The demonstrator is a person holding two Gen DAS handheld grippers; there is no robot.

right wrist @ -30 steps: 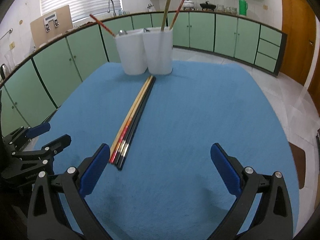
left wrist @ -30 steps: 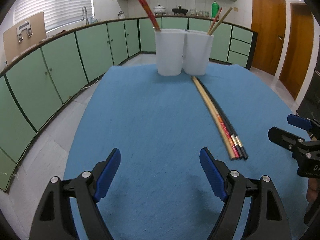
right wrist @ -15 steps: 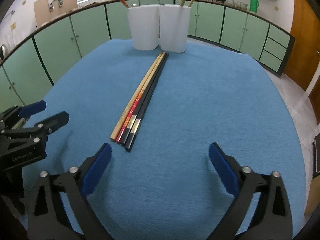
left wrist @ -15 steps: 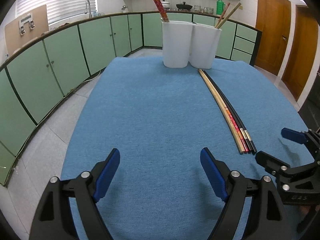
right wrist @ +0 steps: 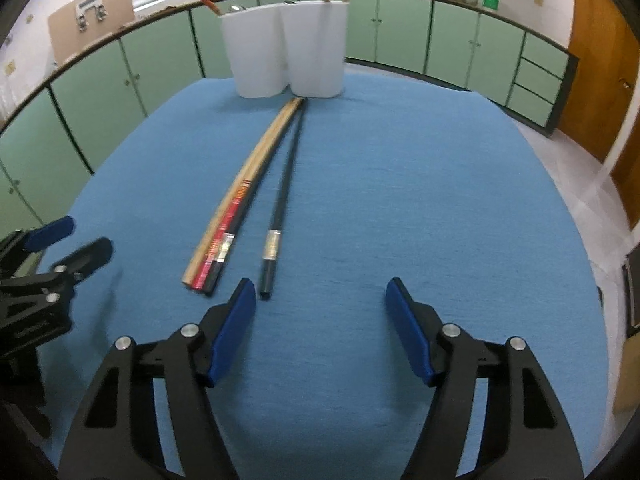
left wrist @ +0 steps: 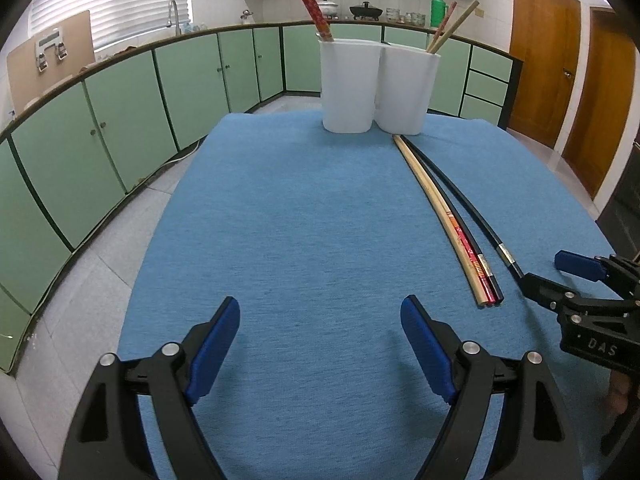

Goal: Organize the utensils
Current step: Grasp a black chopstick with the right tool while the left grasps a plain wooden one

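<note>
Several chopsticks lie on the blue cloth: a wooden, a red and a black one lie together in a bundle (right wrist: pixel 236 208) (left wrist: pixel 452 224), and one black chopstick (right wrist: pixel 280 208) (left wrist: pixel 476 216) lies apart to their right. Two white holders (right wrist: pixel 284 52) (left wrist: pixel 376 84) stand at the far end with red chopsticks (left wrist: pixel 310 4) in the left one and wooden ones (left wrist: pixel 448 28) in the right. My right gripper (right wrist: pixel 320 328) is open, its left finger beside the lone black chopstick's near end. My left gripper (left wrist: pixel 320 348) is open and empty, left of the chopsticks.
The blue cloth covers a table (left wrist: pixel 300 200) in a kitchen with green cabinets (left wrist: pixel 120 120) around it. Wooden doors (left wrist: pixel 560 80) stand at the right. The tiled floor (left wrist: pixel 80 280) lies beyond the table's left edge.
My right gripper has moved forward to the chopsticks' near ends. One black chopstick has shifted right, away from the bundle. My left gripper has barely moved.
</note>
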